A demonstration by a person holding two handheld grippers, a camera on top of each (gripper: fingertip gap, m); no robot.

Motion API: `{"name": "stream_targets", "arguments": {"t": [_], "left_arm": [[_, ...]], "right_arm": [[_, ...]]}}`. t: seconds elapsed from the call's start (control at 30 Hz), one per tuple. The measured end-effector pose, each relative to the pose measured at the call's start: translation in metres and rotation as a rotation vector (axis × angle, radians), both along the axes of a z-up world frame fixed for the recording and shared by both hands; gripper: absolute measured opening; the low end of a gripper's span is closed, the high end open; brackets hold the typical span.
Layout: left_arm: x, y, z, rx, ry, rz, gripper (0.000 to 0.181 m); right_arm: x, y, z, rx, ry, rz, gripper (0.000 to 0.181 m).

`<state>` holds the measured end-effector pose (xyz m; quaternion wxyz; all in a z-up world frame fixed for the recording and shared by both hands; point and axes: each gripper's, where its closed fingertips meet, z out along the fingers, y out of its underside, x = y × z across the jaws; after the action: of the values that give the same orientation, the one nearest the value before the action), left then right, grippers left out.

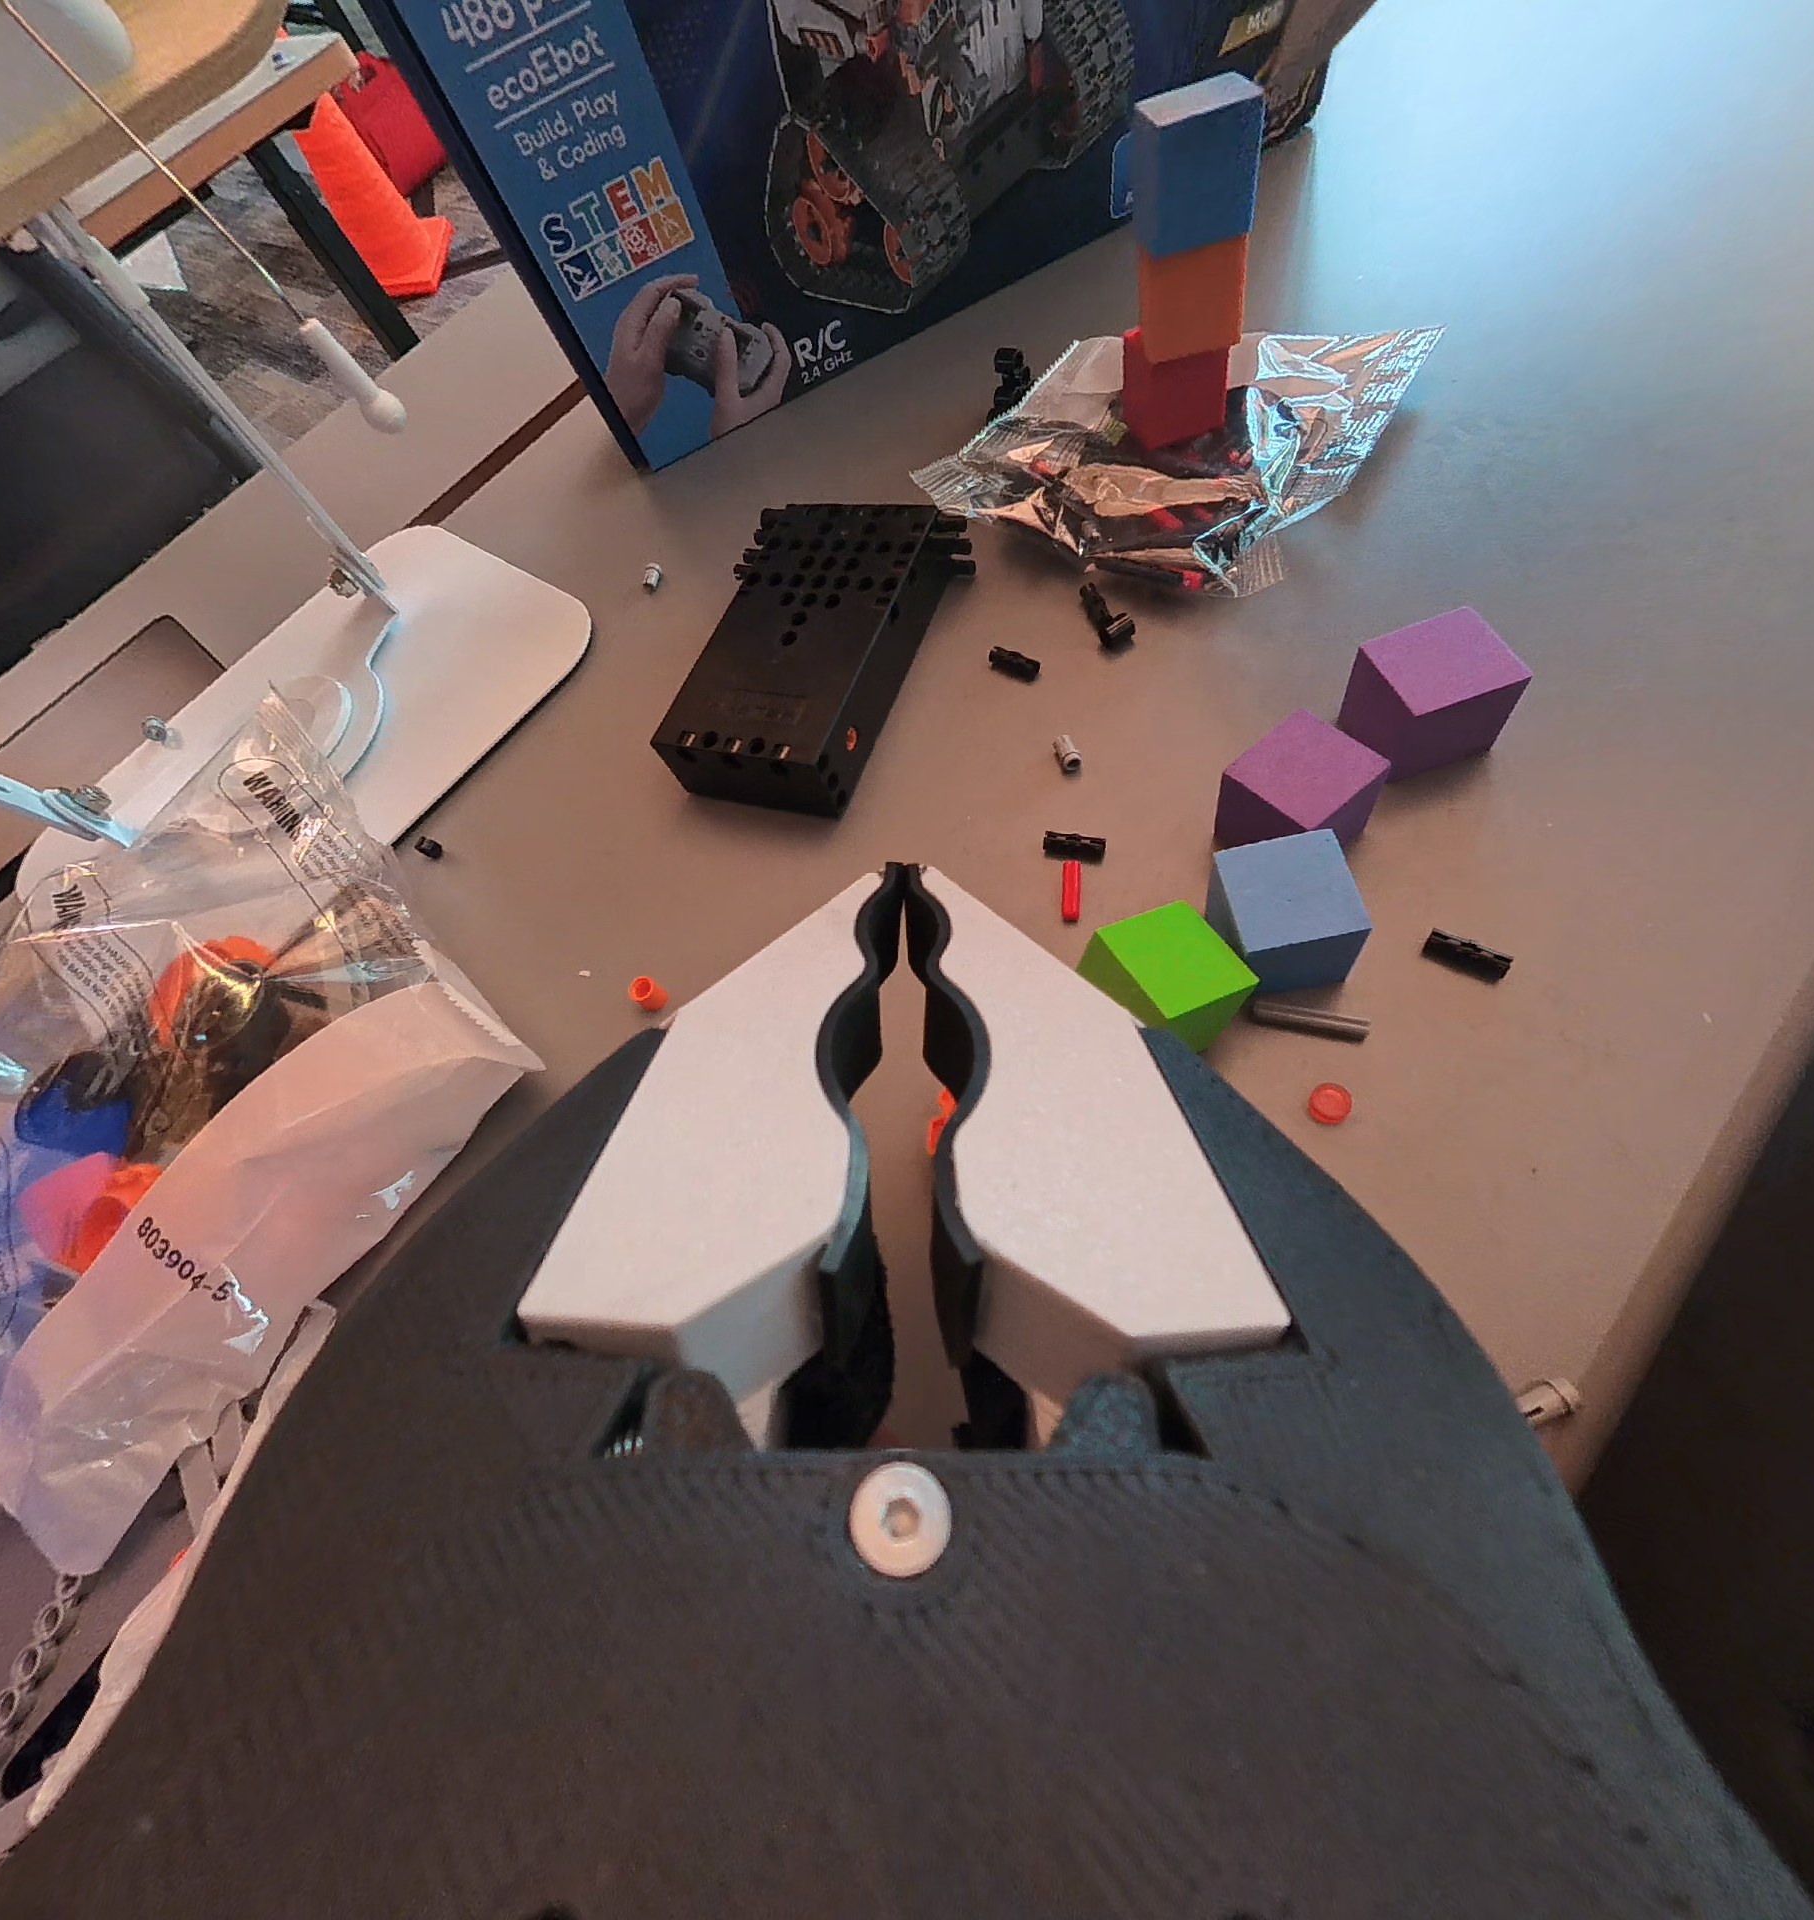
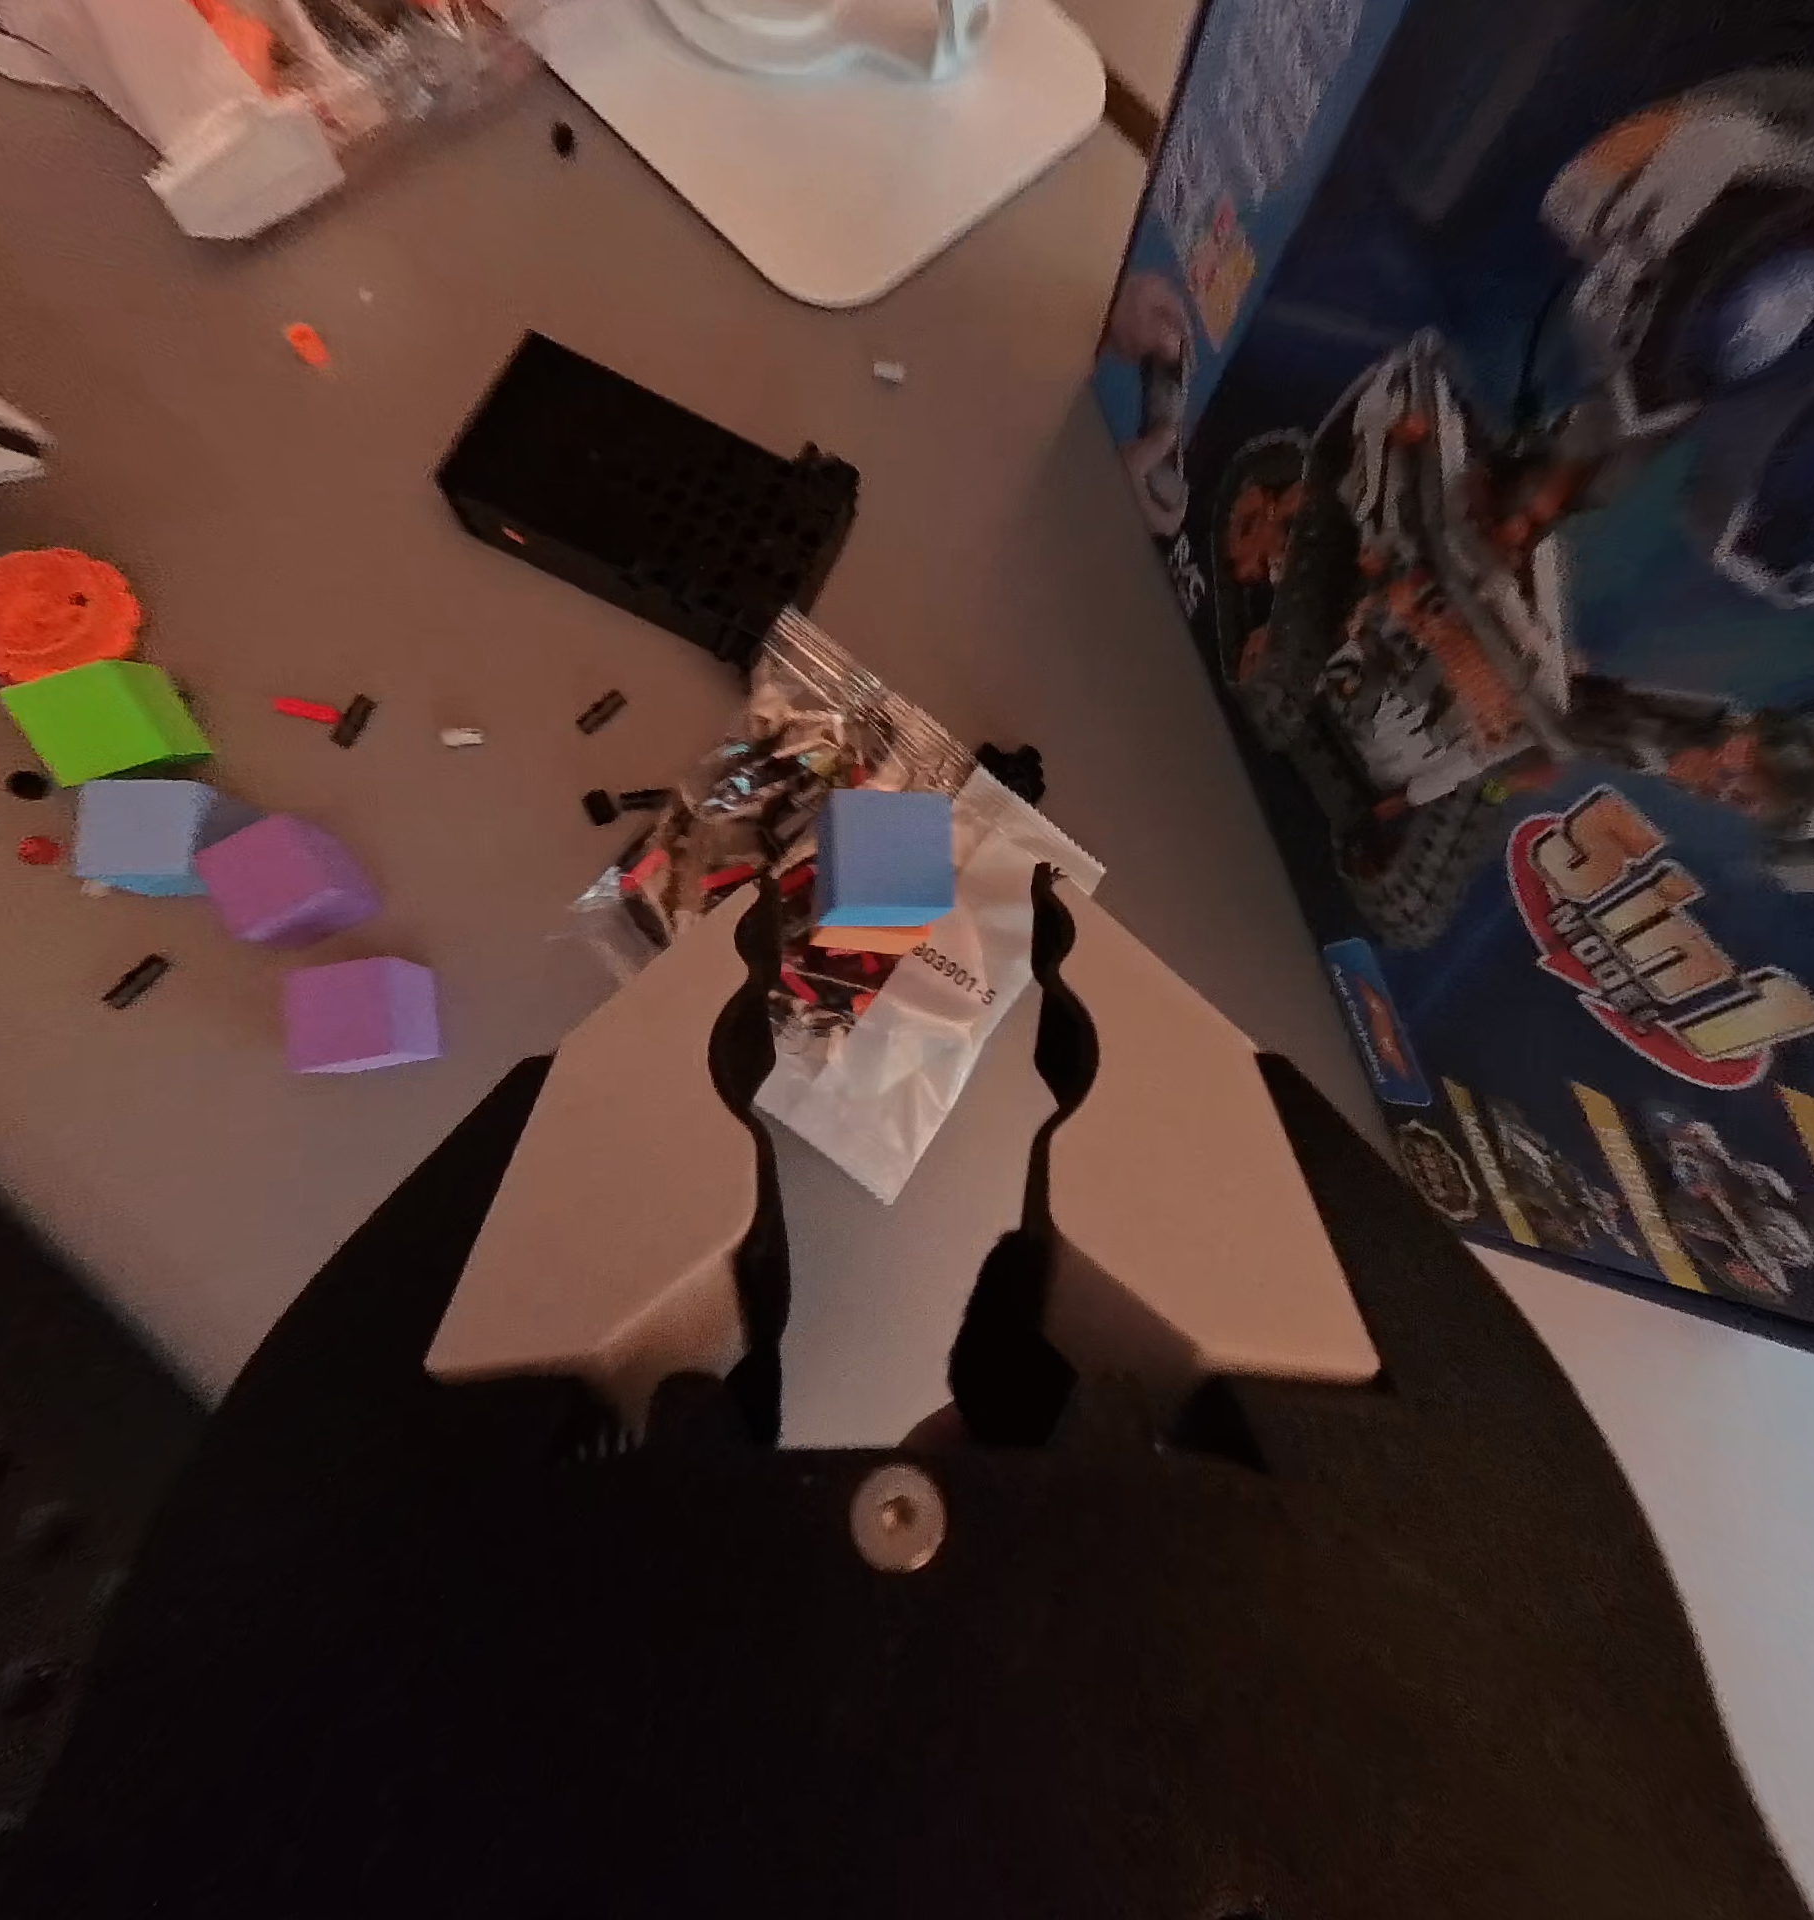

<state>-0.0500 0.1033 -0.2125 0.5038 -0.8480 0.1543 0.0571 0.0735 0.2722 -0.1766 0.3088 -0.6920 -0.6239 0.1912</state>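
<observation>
A tower of three cubes, red (image 1: 1173,390), orange (image 1: 1192,296) and blue (image 1: 1199,171), stands on a clear plastic bag of small parts (image 1: 1142,499). My right gripper (image 2: 903,888) is open and looks down on the tower. The blue cube (image 2: 882,857) shows between its fingertips without touching them, with the orange cube's edge (image 2: 872,938) under it. My left gripper (image 1: 901,878) is shut and empty, low over the table. A green cube (image 1: 1168,971) and a light blue cube (image 1: 1287,909) lie just to its right.
Two purple cubes (image 1: 1298,779) (image 1: 1433,691) lie beyond the light blue one. A black perforated block (image 1: 809,665) lies mid-table among several loose pins. A tall blue toy box (image 1: 778,208) stands behind. A white stand base (image 1: 467,665) and a bag of parts (image 1: 155,1039) are on the left. Some 20 centimeters of space lies between my two pairs of fingers. Measured from the fingertips, the black perforated block (image 1: 809,665) is 10 centimeters or so from the left gripper and 15 centimeters from the right.
</observation>
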Motion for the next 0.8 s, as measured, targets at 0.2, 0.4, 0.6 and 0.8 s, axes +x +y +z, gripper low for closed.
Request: {"name": "stream_targets", "arguments": {"t": [0.2,0.4,0.6,0.8], "left_arm": [[0.001,0.0,0.002,0.006,-0.001,-0.001,0.0],[0.0,0.0,0.001,0.005,0.003,0.003,0.0],[-0.001,0.0,0.002,0.01,-0.001,0.006,0.0],[-0.001,0.0,0.002,0.009,-0.003,0.003,0.0]], "right_arm": [[0.0,-0.11,-0.015,-0.007,-0.041,0.308,0.048],[0.002,-0.144,-0.072,-0.023,-0.167,0.356,0.048],[-0.004,-0.127,-0.059,-0.047,-0.098,0.31,0.025],[-0.006,-0.046,0.016,0.006,0.044,0.135,0.025]]}}
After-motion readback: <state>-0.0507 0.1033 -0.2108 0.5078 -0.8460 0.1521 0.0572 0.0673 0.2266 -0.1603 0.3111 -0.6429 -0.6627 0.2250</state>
